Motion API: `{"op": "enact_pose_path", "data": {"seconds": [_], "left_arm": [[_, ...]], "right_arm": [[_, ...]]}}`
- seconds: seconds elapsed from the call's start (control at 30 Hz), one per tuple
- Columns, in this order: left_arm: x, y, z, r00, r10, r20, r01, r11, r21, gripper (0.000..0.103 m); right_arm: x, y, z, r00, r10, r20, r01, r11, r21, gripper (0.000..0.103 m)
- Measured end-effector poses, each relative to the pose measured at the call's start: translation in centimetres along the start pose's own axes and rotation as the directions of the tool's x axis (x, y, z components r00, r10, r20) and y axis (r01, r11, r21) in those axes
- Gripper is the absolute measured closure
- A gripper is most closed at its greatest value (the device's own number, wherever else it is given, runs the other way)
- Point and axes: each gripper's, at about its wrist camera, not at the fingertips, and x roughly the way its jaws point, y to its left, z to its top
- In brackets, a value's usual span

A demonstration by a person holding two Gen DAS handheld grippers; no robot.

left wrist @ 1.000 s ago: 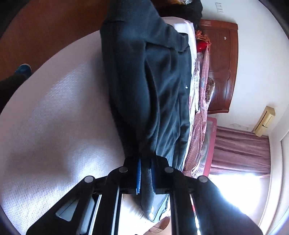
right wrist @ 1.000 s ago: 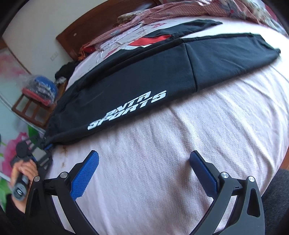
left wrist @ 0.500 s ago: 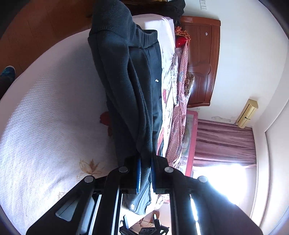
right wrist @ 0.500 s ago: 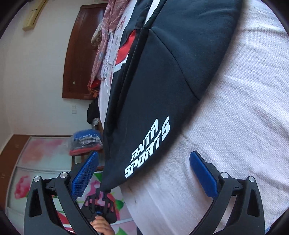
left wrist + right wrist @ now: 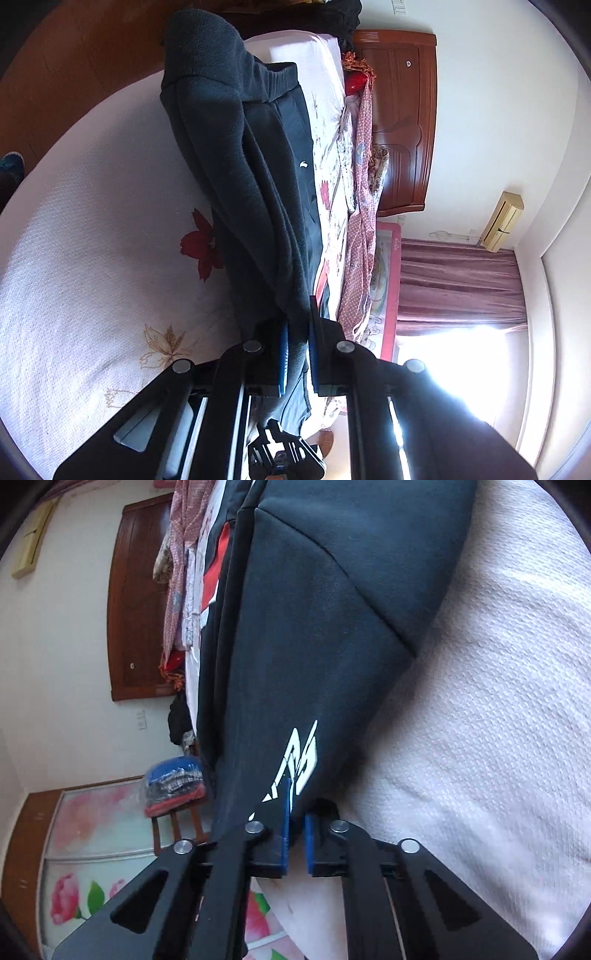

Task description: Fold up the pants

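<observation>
Bedroom walls, a dark wooden headboard and maroon curtains frame a wide bed under a pale textured cover with printed flowers. Along the headboard side of the bed lies a rumpled floral quilt, well apart from the bed's near edge.

Dark sweatpants stretch across the middle of the bed, legs laid one on the other, so the long axis runs from one side edge of the bed toward the other, roughly parallel to the headboard. In the right wrist view the white lettering sits close to the gripped edge, while the left wrist view looks along the pants toward the ribbed waistband at the far end.

Each end is pinched, probably so the cloth can be lifted taut and carried over itself without sagging in the middle. The left gripper has its blue pads clamped on a bunched fold of the pants, raised off the cover. The right gripper has its jaws drawn together on the fabric edge just below the lettering, right at the cover's surface. Judging by this, the lengthwise halving is done and the crosswise fold is about to begin
</observation>
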Motion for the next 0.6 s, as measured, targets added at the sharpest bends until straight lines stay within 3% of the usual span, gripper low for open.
{"op": "enact_pose_path", "data": {"seconds": [0.2,0.4,0.6], "left_arm": [[-1.5,-0.4,-0.5,0.999,0.020,0.026,-0.021,0.999,0.033,0.095],[-4.7,-1.0,-4.4,0.998,0.056,0.032,-0.058,0.996,0.069,0.095],[-7.9,-0.9,-8.7,0.989,0.148,-0.015,-0.145,0.984,0.101,0.095]], "right_arm": [[-3.1,2.3,-0.2,0.999,0.026,-0.040,-0.033,0.985,-0.170,0.099],[-6.4,2.5,-0.4,0.996,0.024,-0.091,-0.046,0.968,-0.246,0.099],[-9.4,0.5,-1.5,0.991,-0.015,-0.135,-0.024,0.959,-0.283,0.099]]}}
